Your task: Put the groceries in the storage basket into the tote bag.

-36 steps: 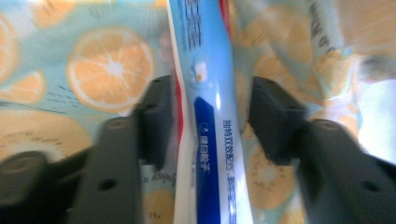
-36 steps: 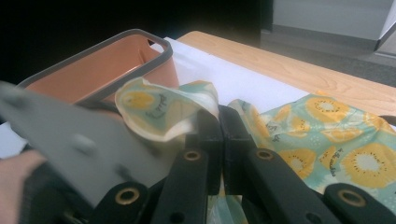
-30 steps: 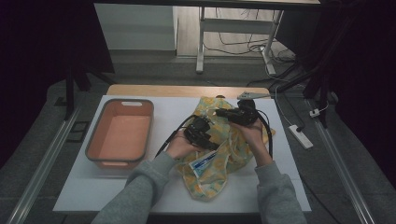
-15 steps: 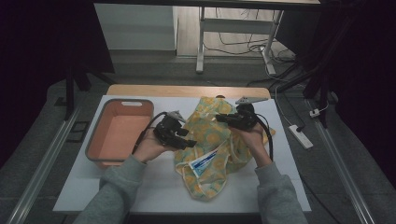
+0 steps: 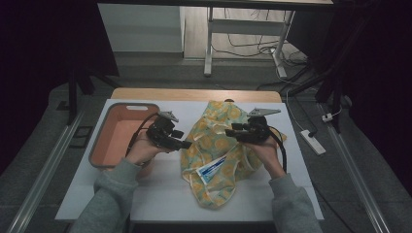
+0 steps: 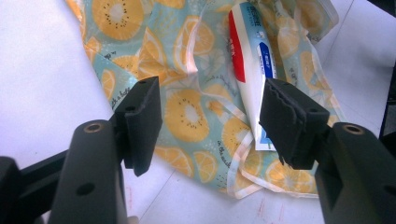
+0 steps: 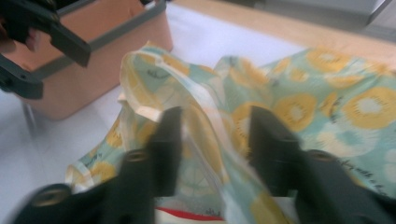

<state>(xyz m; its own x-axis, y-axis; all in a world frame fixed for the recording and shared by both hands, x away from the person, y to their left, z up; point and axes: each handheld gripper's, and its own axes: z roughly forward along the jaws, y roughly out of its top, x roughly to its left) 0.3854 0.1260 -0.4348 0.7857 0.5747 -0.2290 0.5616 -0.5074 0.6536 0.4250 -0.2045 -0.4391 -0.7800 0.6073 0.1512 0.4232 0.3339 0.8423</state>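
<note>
From above, your left gripper (image 5: 187,144) hangs beside the fruit-print cloth bag (image 5: 218,145) on the white table (image 5: 160,194), near the orange bin (image 5: 104,145). Its own view shows jaws apart, empty, above the bag and toothpaste tube (image 6: 252,70). Your right gripper (image 7: 212,140) has just opened, a bag fold standing loose between its jaws.

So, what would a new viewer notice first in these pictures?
First the fruit-print cloth bag, crumpled mid-table, with a white, blue and red tube lying at its opening. Then the two grippers: the right gripper stands open over the bag, its jaws having just opened, and the left gripper open beside the salmon bin.
</note>
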